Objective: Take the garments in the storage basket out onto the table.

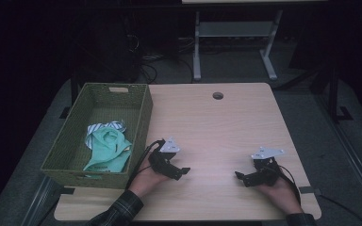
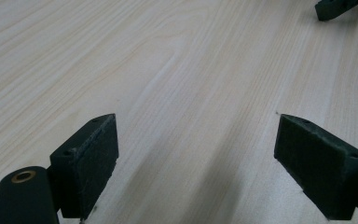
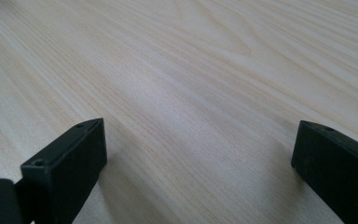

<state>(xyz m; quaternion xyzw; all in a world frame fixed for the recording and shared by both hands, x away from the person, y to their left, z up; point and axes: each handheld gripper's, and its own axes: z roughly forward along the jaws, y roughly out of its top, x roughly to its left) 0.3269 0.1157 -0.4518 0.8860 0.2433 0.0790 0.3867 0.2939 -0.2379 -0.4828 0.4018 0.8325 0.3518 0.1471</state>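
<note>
- A green woven basket sits at the worktop's left edge, holding a mint-green cloth and a striped cloth.
- The left tool rests near the front edge just beside the basket, jaws spread and empty.
- The right tool, toward the front right corner, is likewise spread and empty.

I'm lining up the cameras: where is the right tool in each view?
High view: right tool at lower right, low over the table.
Left gripper view: right tool, a dark tip in the top right corner.
Right gripper view: right tool, jaws rising from both bottom corners, wide apart.
Shared landmark: the pale wood-grain table.
</note>
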